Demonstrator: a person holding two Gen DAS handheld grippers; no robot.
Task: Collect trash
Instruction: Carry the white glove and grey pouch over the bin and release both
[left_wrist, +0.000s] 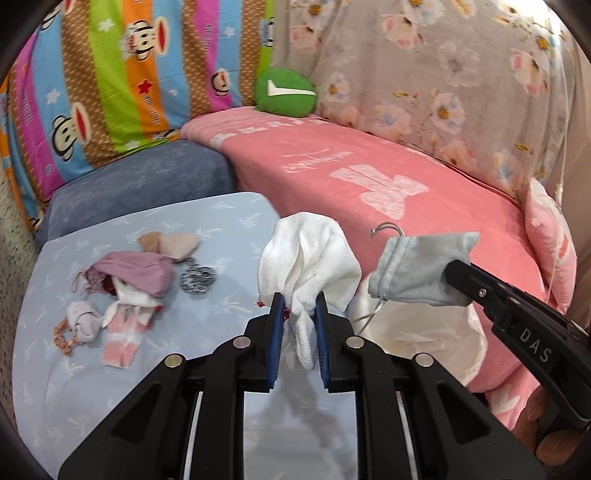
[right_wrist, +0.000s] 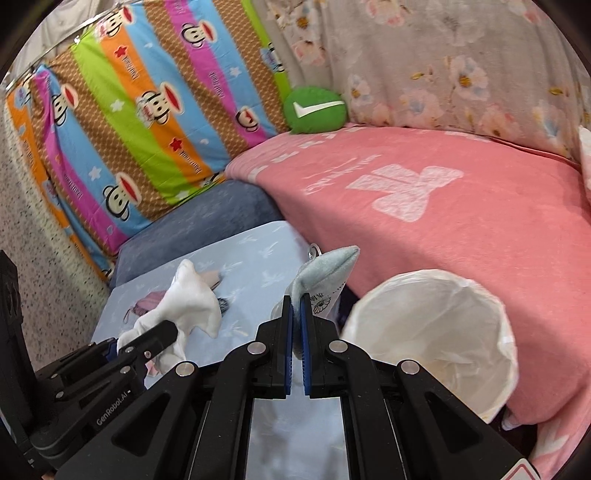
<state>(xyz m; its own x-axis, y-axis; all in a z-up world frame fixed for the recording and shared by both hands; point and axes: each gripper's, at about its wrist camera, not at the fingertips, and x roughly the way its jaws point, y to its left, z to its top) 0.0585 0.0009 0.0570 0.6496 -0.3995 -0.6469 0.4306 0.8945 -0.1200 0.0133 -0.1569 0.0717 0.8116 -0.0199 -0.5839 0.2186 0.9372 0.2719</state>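
Your right gripper (right_wrist: 297, 306) pinches the grey pouch (right_wrist: 325, 273), and the lined bin (right_wrist: 436, 325) sits near at its three o'clock. Your left gripper (left_wrist: 300, 306), clamping the white cloth (left_wrist: 310, 258), is farther, the bin at its four o'clock.

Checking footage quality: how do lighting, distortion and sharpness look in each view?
Left wrist view: even soft light, strong fisheye bending with dark corners; the white cloth in the left gripper is sharp, the pile slightly soft. Right wrist view: same light and bending; the bin liner looks bright, partly washed out.
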